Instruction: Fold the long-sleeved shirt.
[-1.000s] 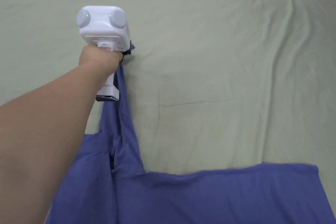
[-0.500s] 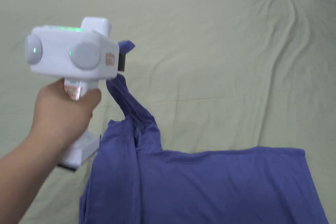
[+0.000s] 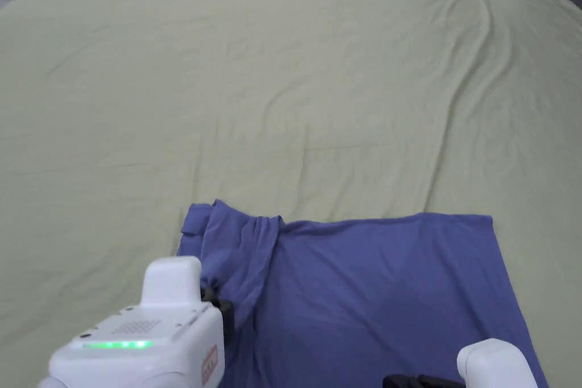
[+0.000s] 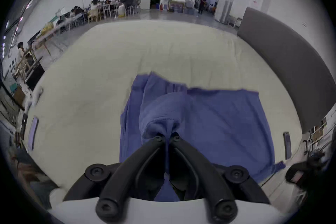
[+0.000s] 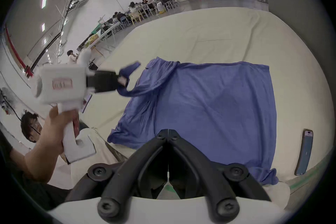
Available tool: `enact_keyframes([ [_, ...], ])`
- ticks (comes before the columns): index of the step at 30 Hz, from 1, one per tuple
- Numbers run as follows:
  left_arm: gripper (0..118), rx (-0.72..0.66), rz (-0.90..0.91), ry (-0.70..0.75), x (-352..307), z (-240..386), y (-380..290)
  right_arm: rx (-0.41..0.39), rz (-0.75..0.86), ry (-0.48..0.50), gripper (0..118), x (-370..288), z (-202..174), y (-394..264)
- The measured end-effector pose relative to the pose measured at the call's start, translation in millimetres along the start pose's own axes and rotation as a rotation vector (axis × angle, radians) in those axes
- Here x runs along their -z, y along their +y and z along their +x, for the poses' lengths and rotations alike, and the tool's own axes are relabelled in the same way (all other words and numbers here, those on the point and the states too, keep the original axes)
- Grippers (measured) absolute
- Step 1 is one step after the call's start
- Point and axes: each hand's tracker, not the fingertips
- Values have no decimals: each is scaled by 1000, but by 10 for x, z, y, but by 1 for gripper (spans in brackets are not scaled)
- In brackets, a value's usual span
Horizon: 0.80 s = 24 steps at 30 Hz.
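Shirt (image 3: 369, 287) sleeve (image 4: 160, 115) is pinched in the left claw (image 4: 167, 138); the right claw (image 5: 168, 132) is clenched, grasping nothing.

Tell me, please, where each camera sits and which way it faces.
Head view: on the person's head, looking down at the shirt on the sheet; both hand-held gripper bodies show at the bottom.
Left gripper view: on the left hand-held gripper, facing across the bed; its jaws pinch the sleeve.
Right gripper view: on the right hand-held gripper, jaws shut and empty; the person's hand shows.
All three share the shirt.
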Motion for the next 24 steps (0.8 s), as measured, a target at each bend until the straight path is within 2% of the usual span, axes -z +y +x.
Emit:
enact_keyframes([
  [2,0,-55,-93,-17,104,-32,-255,1,-11,-5,3,-7,-11,-42],
  [8,0,-45,-239,14,507,-39,-803,9,-44,-8,3,25,-35,-107],
  [12,2,-8,-198,23,611,-23,-910,3,-62,-24,3,80,-49,-103],
  [14,19,-31,-195,9,621,-52,-881,7,-68,-27,3,98,-45,-78],
  [15,24,-25,-198,-19,587,-63,-829,6,-67,-25,3,92,-42,-63],
  [16,56,-29,-223,-61,522,-104,-742,3,-61,-27,3,80,-30,-49],
  [17,101,-73,-218,-120,409,-175,-674,-5,-49,-32,3,48,-18,-22],
  [18,118,-120,-192,-175,291,-242,-613,-11,-35,-35,3,11,2,6],
  [19,118,-138,-67,-187,123,-308,-566,-13,-26,-37,3,-22,27,33],
  [21,118,-120,-11,-195,-186,-414,-472,-14,-13,-44,3,-71,71,67],
  [24,118,-118,-13,-130,-381,-517,-459,-7,-8,-57,3,-65,116,68],
])
